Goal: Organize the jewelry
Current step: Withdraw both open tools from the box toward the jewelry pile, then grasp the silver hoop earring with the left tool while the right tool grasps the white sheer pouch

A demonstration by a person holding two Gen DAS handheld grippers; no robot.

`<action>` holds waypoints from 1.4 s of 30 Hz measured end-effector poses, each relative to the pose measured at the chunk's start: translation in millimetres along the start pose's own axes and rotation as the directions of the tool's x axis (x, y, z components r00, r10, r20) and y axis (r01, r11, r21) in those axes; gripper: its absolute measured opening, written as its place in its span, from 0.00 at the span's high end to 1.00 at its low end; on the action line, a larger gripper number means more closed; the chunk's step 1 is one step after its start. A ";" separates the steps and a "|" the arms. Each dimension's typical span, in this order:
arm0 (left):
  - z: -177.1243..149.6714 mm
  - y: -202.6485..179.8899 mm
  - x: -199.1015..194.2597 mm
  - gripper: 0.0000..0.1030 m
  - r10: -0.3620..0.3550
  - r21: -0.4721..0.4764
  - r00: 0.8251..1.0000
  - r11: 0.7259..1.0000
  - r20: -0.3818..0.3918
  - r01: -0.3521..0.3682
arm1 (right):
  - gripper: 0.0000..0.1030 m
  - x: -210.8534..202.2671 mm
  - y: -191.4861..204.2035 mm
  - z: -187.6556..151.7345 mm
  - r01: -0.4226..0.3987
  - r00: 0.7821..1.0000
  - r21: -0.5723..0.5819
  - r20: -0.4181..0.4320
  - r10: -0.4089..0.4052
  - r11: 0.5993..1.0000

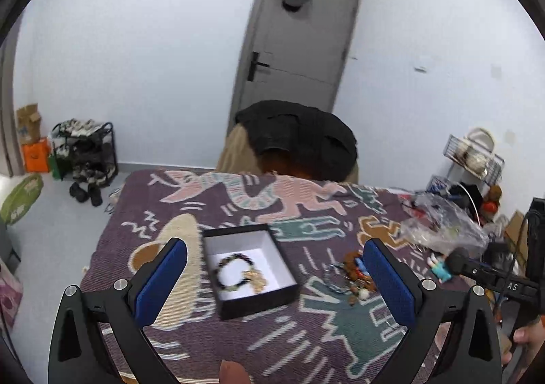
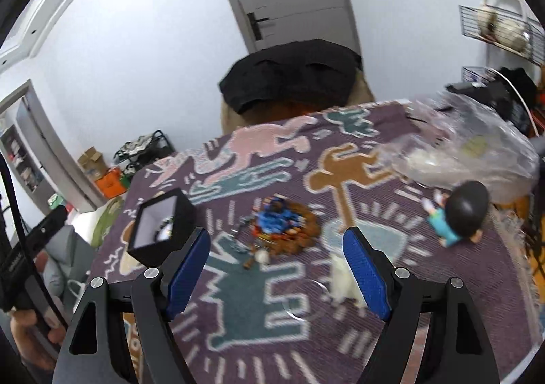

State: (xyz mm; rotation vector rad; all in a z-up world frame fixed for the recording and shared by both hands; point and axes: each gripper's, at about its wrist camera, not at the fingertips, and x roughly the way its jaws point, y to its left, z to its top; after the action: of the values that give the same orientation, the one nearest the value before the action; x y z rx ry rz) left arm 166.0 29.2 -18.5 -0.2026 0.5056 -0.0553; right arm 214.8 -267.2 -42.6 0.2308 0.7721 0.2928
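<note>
A black box with a white inside sits open on the patterned table cover. A dark beaded bracelet with a gold charm lies in it. My left gripper is open and empty, held above the cover with the box between its fingers in the view. A pile of mixed jewelry lies right of the box. In the right wrist view the pile is ahead of my open, empty right gripper, and the box is to its left.
A small doll with a dark head and teal top lies at the right. A crumpled clear plastic bag sits at the far right of the table. A chair with a black jacket stands behind the table. A shoe rack stands by the wall.
</note>
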 end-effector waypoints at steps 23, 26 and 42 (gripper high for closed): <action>-28.4 -86.0 44.0 0.00 -0.099 -0.001 0.983 0.995 -0.154 0.100 | 0.22 24.3 -91.5 -38.7 0.025 0.990 0.129 -0.143 -0.007 0.991; -36.1 -87.5 50.4 0.00 -0.115 -0.017 0.978 0.993 -0.173 0.113 | 0.22 34.4 -90.8 -42.0 0.002 0.987 0.133 -0.161 0.020 0.991; -60.1 -100.3 94.0 0.27 -0.121 0.014 0.944 0.991 -0.307 0.132 | 0.97 68.2 -111.5 -50.5 -0.022 0.986 0.221 -0.155 0.057 0.975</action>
State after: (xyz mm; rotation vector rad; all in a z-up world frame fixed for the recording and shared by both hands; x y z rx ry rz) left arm 218.7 -89.4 -93.9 -0.1937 0.7998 -0.2237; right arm 244.5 -343.2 -156.5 0.4353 0.9618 0.2662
